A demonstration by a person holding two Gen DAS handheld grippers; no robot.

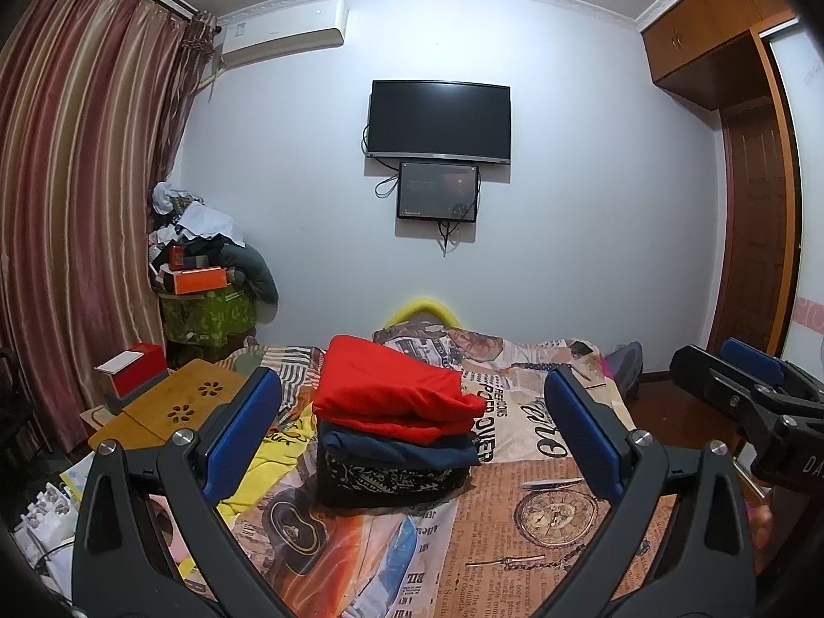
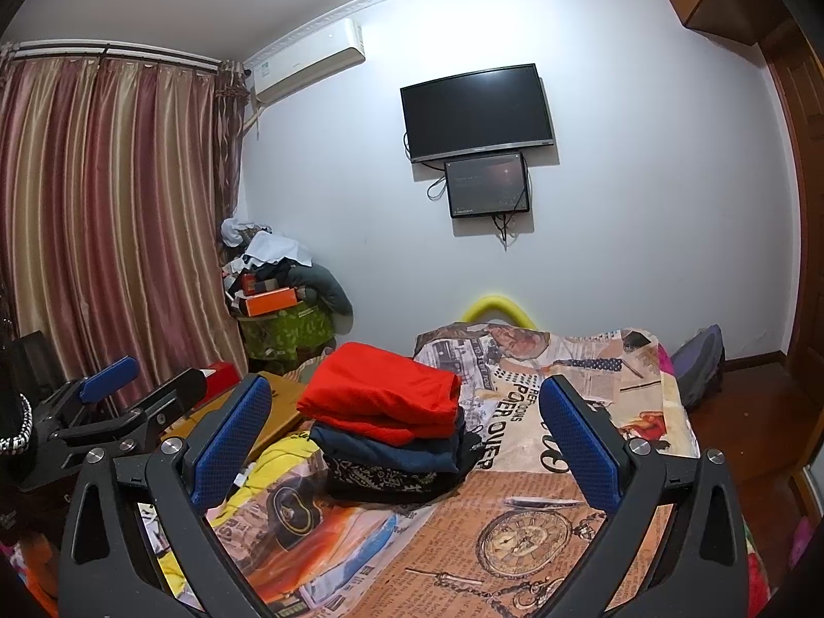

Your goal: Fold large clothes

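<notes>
— Both tongs are spread wide and hold nothing: my left gripper (image 1: 412, 432) and my right gripper (image 2: 407, 432) hang side by side above the bed (image 1: 561, 515), facing the stack

— Where are the clothes?

— Piled in the middle of the printed bedspread. A folded red garment (image 1: 391, 391) lies on top, a navy one (image 1: 401, 445) under it, and a black patterned piece (image 1: 386, 479) at the bottom. I judge they sit in one squared pile so the rest of the bed remains free as a folding surface

— Anything left to fold?

— A crumpled yellow garment (image 1: 262, 468) lies just beside the stack, toward the left edge of the bed. That looks like the next candidate, though how large it is I cannot tell, since my left finger (image 1: 242, 438) covers part of it

— Why keep both jaws apart?

— Probably so each can pinch a corner or shoulder of the next cloth. From the right camera my left gripper (image 2: 139, 386) shows at the left margin, near the small wooden table (image 1: 170, 407)
</notes>
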